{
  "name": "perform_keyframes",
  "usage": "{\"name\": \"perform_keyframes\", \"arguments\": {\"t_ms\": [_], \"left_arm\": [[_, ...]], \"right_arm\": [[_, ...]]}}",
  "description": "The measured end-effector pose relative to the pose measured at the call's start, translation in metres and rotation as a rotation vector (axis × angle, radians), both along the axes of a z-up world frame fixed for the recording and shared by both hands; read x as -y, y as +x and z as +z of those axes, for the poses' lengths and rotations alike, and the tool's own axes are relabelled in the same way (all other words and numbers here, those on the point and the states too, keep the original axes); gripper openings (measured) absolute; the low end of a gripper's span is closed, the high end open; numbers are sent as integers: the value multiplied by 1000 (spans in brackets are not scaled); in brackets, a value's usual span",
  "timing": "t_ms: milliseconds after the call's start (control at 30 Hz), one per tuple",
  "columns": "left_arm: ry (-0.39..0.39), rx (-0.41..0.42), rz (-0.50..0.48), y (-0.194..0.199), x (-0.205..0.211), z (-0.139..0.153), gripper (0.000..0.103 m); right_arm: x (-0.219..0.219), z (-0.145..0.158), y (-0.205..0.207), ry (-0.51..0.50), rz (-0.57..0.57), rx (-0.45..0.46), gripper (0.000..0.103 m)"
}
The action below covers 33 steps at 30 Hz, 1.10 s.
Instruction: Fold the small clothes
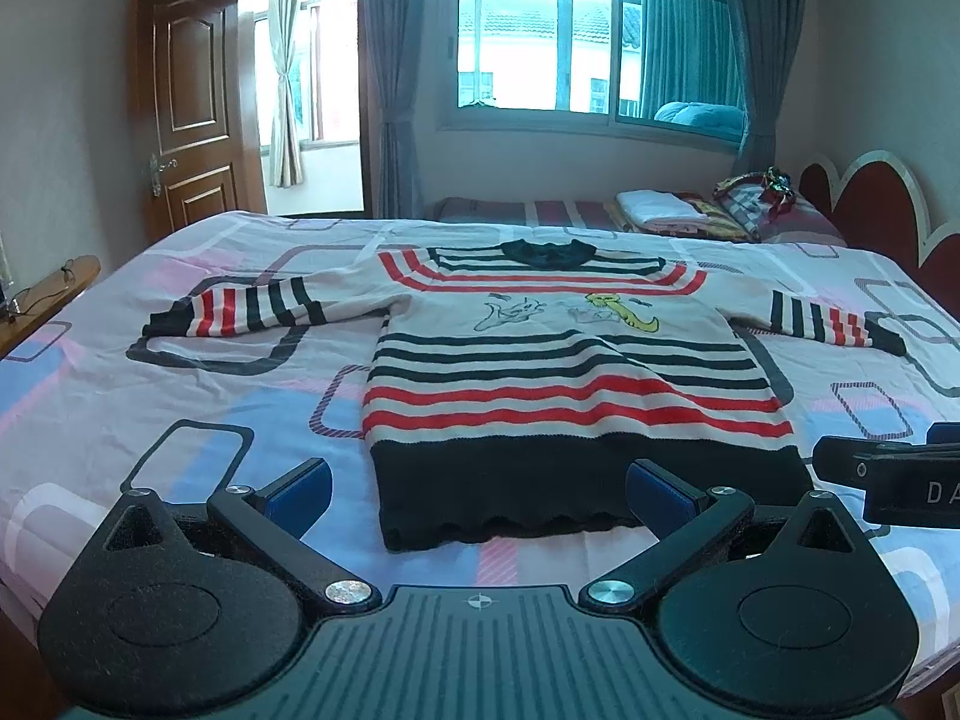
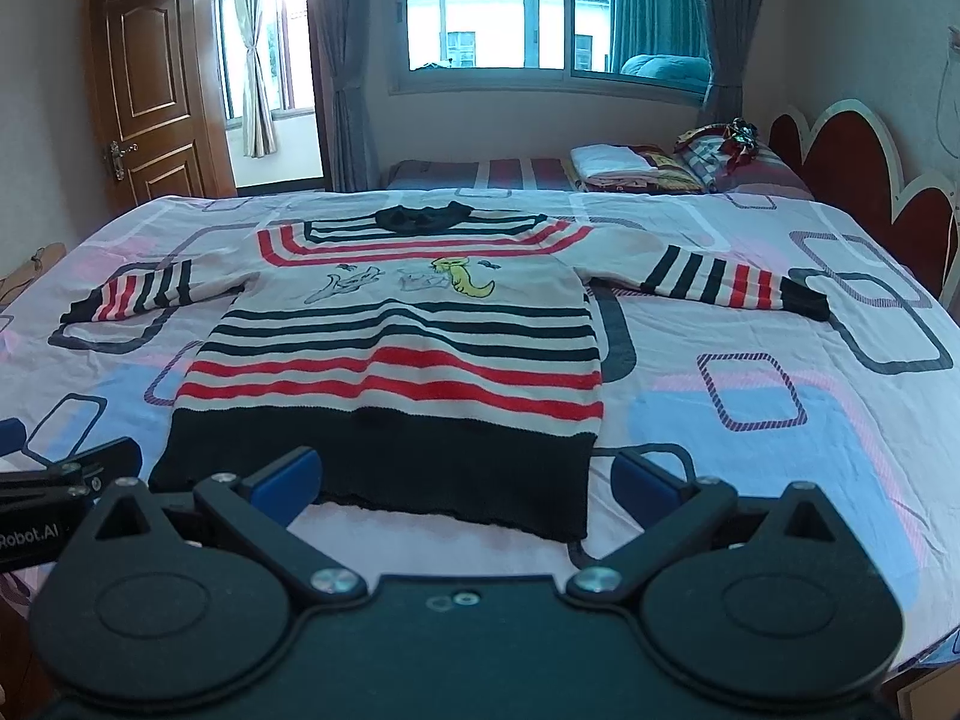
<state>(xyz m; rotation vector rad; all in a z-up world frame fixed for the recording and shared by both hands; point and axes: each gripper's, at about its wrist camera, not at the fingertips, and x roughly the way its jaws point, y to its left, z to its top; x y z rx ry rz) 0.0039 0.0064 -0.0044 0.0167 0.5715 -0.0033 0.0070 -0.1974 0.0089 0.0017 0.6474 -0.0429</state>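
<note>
A small striped sweater (image 1: 558,360) lies flat and face up on the bed, sleeves spread to both sides, black hem nearest me. It also shows in the right wrist view (image 2: 408,360). My left gripper (image 1: 478,495) is open and empty, hovering just above the hem. My right gripper (image 2: 468,480) is open and empty, over the hem's right half. The right gripper shows at the right edge of the left wrist view (image 1: 888,474). The left gripper shows at the left edge of the right wrist view (image 2: 66,474).
The bed sheet (image 2: 750,420) has a pink, blue and grey square pattern. Folded clothes (image 2: 618,165) and a pile of fabric lie on a second bed at the back. A red headboard (image 2: 864,180) is at right. A wooden door (image 1: 192,108) stands at left.
</note>
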Motion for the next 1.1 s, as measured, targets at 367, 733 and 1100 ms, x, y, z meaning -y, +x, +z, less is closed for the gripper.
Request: {"name": "perform_keyframes", "arguments": {"t_ms": [367, 733, 1100], "left_arm": [[-4, 7, -1, -1, -3, 0, 103], [-10, 4, -4, -1, -4, 1, 103], [-7, 10, -1, -3, -4, 4, 103]], "right_arm": [[-4, 1, -2, -3, 2, 13, 102], [-3, 0, -3, 1, -4, 15, 102], [-4, 1, -4, -3, -6, 21, 102]]}}
